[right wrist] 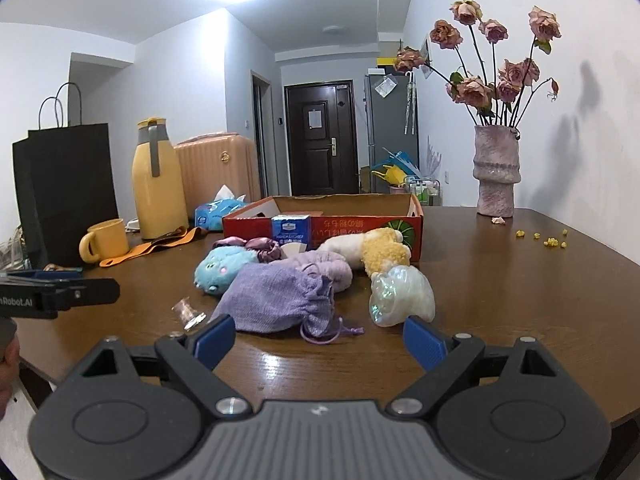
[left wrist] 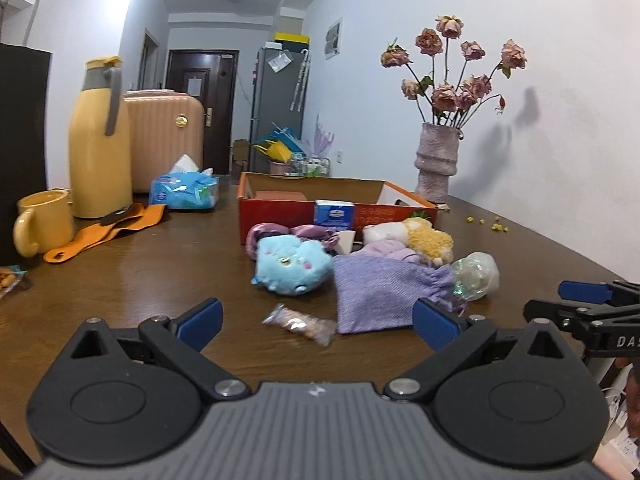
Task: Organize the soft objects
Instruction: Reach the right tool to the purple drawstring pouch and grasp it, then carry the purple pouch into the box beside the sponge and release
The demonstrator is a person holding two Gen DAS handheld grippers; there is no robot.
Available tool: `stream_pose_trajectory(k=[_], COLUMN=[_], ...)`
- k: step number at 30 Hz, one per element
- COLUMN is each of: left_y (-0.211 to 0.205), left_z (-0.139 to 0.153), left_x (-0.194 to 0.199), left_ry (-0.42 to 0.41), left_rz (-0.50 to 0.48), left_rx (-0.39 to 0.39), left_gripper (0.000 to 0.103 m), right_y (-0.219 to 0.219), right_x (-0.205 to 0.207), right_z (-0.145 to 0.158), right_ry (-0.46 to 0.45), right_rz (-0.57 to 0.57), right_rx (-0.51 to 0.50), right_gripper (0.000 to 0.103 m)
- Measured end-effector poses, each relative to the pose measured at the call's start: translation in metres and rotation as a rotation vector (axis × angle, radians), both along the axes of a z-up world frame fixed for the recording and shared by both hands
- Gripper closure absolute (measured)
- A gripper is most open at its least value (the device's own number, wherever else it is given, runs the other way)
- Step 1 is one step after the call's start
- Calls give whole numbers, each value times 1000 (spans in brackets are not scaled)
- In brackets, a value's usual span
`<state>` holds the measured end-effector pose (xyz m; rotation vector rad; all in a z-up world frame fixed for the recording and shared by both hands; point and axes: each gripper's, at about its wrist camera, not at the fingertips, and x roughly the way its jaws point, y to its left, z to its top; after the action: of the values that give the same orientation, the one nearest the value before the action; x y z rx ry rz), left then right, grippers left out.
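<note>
1. Nearest, the left gripper hovers low over the brown table with its blue-padded fingers spread wide and holding nothing; the right gripper hangs the same way, fingers apart and empty.
2. Just ahead of the left fingers lies a small clear-wrapped snack packet, its long axis running left to right with a slight slant.
3. Beyond it, a lavender drawstring pouch lies flat, its gathered mouth and cord pointing toward the right gripper; it sits just ahead of that gripper's gap, nearer the left finger.
4. Beside the pouch's mouth, to the right, rests an iridescent, translucent soft ball, ahead of the right finger.
5. Left of the pouch and touching it, a fluffy blue plush lies on its side, face toward the left gripper.
6. Behind these, a pale purple plush, a cream and yellow plush stretched left to right, and shiny purple scrunchies crowd together.
7. Farther back stands an open red cardboard box with a blue tissue pack leaning at its front wall.
8. Farthest, a vase of dried roses stands at the right, and a yellow jug and a yellow mug at the left.
</note>
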<state>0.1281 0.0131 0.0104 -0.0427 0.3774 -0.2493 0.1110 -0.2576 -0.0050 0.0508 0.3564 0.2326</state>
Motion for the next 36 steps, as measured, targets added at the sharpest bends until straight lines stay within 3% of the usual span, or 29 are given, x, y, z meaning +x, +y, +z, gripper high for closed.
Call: stream_pose_trajectory(k=[3, 7, 15, 20, 23, 32, 34, 36], left_y=[-9, -18, -21, -21, -23, -31, -31, -32], left_z=[2, 1, -20, -32, -34, -11, -8, -11], left_x=[19, 55, 127, 148, 147, 107, 92, 82], left_ry=[11, 62, 236, 328, 335, 276, 255, 242], left_rz=[-35, -61, -132, -201, -241, -310, -290, -244], left_rx=[-26, -61, -176, -232, -238, -217, -202, -159], left_gripper=[2, 15, 32, 71, 95, 101, 99, 89], right_y=[0, 5, 9, 10, 8, 8, 5, 0], right_x=[14, 43, 116, 139, 143, 115, 104, 96], right_z=[-1, -7, -20, -30, -34, -18, -15, -18], right_ry=[16, 75, 170, 224, 239, 206, 208, 239], right_rz=[10, 44, 38, 59, 61, 92, 86, 80], right_rx=[16, 39, 115, 145, 167, 162, 159, 171], right_gripper=[14, 24, 45, 72, 75, 81, 81, 81])
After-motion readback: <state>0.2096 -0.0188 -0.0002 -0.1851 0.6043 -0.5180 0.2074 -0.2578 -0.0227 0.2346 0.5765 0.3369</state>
